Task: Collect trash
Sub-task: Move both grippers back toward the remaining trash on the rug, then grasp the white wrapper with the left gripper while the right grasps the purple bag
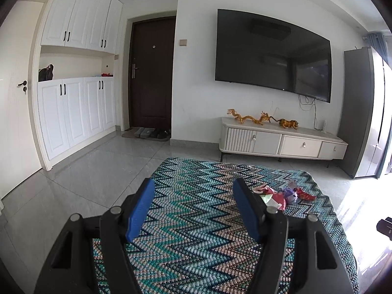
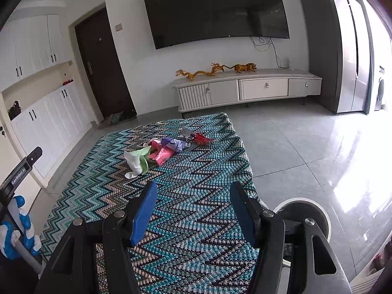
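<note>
Left gripper (image 1: 193, 208) sits at the bottom of its frame, blue pads (image 1: 139, 210) spread wide, nothing between them, hovering above the zigzag cloth (image 1: 196, 245). Past its right-hand finger, at centre right of the frame, the trash pile (image 1: 284, 196) lies on that cloth, partly hidden behind the finger.

Over to the right wrist view: right gripper (image 2: 193, 208) is spread just as wide and empty, low centre. The trash pile (image 2: 166, 150) sits mid-frame, a loose string of wrappers whose long axis runs from lower left to upper right. At the lower-left end is a white and green wrapper (image 2: 137, 161), next a pink packet (image 2: 161, 154), a purple one (image 2: 175, 144), and the red wrapper (image 2: 202, 139) at the upper-right tip, pointing toward the TV cabinet (image 2: 245, 88). Individual pieces overlap, so the count is hard to call.

Grey tiled floor (image 2: 294, 147) surrounds the cloth. A big dark television (image 2: 213, 9) fills the upper centre, with a round bin (image 2: 303, 218) at lower right, beside the cloth's edge.
</note>
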The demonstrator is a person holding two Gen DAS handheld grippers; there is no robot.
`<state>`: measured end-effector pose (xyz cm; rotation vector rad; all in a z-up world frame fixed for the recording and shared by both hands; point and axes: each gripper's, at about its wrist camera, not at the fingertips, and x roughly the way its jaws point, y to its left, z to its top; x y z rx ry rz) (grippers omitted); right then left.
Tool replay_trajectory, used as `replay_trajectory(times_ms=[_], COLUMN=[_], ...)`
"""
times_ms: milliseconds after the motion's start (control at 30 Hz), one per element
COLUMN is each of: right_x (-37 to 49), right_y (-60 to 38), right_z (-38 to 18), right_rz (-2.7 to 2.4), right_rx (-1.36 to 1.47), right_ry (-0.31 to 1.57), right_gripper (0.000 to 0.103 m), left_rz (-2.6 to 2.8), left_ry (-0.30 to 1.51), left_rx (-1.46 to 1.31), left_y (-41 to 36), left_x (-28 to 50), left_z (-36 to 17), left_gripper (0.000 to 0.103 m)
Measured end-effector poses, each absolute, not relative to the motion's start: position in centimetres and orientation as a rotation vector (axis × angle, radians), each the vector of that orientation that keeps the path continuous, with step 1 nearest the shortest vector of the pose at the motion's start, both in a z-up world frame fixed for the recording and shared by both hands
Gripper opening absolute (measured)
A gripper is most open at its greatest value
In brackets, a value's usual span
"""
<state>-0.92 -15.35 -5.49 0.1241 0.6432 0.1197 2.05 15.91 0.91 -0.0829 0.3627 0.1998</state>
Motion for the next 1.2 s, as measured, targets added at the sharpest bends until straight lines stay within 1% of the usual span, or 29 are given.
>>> replay_trajectory(times_ms=[300,600,700,800,900,1200], right_x=[-0.4,1.7,3.1,5.1,7.5,15.1], right_y=[-15.3,-14.7,-14.6,-14.5,-14.4,-13.1], right_z=[-5.6,-2.7,-1.8,-1.3,-2.1,-8.0], right_rz=[0.134,0.221,0.242,0.256,0.263,0.297], right_rx=[0.117,0.058,0.050,0.042,0.048,0.071], right_ry=[0.649,0.597,0.574,0.553,0.563,0.678], right_gripper=[0.059,0.059,0.057,0.057,0.057,0.057], left_rz=[0.155,0.105,0.057,-0.023,-0.089,-0.225], left_ry=[0.418,0.446,0.458,0.488,0.548,0.662], left_rx=[-0.070,-0.060,-0.070,-0.086,-0.084,0.034], left_y=[16.0,17.5,17.0,16.0,14.3,8.0], left_x=[4.0,8.6,9.6,11.0,12.9,17.3], left_z=[0.8,4.1,4.5,3.8,1.7,-5.6], left_gripper=[0.064,0.064,0.064,0.064,0.064,0.064])
